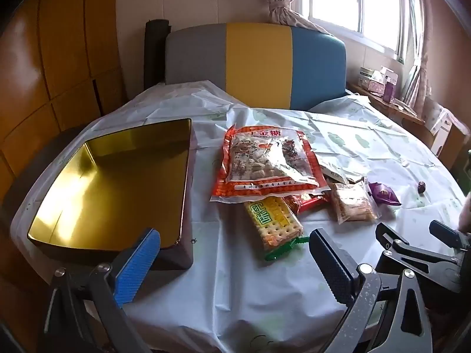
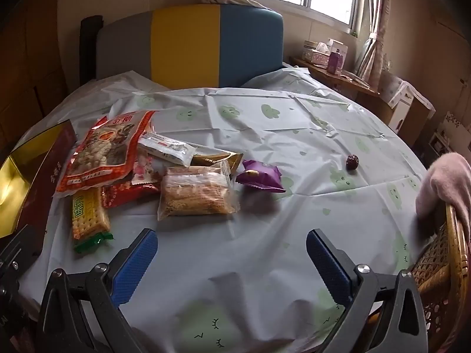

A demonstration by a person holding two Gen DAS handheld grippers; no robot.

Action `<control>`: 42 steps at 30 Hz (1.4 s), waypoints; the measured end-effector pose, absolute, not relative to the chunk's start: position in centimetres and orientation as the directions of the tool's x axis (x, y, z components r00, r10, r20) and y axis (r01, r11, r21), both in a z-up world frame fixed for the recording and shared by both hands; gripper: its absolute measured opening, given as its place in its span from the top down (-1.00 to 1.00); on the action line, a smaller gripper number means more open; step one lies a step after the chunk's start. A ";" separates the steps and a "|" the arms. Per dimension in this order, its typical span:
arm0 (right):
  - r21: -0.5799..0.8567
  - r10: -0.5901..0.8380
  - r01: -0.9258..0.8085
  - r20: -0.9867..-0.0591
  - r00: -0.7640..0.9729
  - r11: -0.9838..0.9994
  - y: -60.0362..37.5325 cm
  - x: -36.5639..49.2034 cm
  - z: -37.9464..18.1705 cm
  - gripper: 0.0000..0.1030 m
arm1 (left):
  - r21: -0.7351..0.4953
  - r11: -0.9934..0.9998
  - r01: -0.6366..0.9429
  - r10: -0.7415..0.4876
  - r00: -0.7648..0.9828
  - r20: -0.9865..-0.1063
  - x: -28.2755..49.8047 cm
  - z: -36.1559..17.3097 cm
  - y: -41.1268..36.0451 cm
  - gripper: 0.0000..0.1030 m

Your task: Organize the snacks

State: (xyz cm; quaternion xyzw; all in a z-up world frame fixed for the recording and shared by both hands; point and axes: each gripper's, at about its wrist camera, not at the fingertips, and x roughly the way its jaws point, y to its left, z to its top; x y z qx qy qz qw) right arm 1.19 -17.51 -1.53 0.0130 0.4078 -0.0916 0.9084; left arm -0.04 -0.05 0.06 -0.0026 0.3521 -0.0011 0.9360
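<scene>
Both our grippers, left (image 1: pixel 234 253) and right (image 2: pixel 231 253), hover spread and empty; snacks (crackers (image 1: pixel 273 223) nearest) presumably await the gold tin (image 1: pixel 117 188).

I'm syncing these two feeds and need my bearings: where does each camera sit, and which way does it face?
Left wrist: on the left gripper, low at the table's near edge, facing the gold tin and snack pile; its open fingers and the right gripper show.
Right wrist: on the right gripper, facing the snacks and tablecloth; its open fingers show.
Shared: cracker pack, purple packet, tricolour headboard.
</scene>
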 end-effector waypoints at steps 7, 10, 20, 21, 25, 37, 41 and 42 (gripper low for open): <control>-0.054 -0.152 0.166 -0.734 0.662 0.985 -17.3 1.3 -1.4 -1.00 | -0.010 1.000 -0.007 -0.001 0.743 -0.669 0.1 -0.2 0.0 -0.98; -0.046 -0.142 0.160 -0.736 0.662 0.986 -17.5 1.3 -1.2 -1.00 | -0.011 1.000 -0.008 -0.001 0.745 -0.667 0.0 -0.1 0.1 -0.98; -0.052 -0.136 0.144 -0.726 0.674 0.988 -17.0 1.5 -1.3 -1.00 | -0.011 1.000 -0.019 0.006 0.743 -0.669 0.3 0.1 0.5 -0.98; -0.052 -0.136 0.143 -0.725 0.675 0.988 -17.0 1.5 -1.3 -1.00 | -0.013 1.000 -0.017 0.004 0.743 -0.669 0.3 0.1 0.5 -0.98; -0.051 -0.139 0.149 -0.723 0.676 0.988 -17.2 1.6 -1.2 -1.00 | -0.009 1.000 -0.008 0.000 0.742 -0.671 0.2 0.2 0.3 -0.98; -0.051 -0.154 0.169 -0.711 0.686 0.984 -18.0 1.9 -0.6 -1.00 | -0.011 1.000 0.000 -0.007 0.741 -0.672 0.1 0.3 0.2 -0.99; -0.053 -0.158 0.171 -0.706 0.691 0.984 -18.2 1.9 -0.4 -1.00 | -0.007 1.000 0.007 -0.010 0.742 -0.670 0.0 0.5 0.0 -0.99; -0.054 -0.159 0.171 -0.703 0.693 0.984 -18.2 1.9 -0.3 -1.00 | -0.007 1.000 0.008 -0.010 0.742 -0.670 0.0 0.5 0.0 -0.99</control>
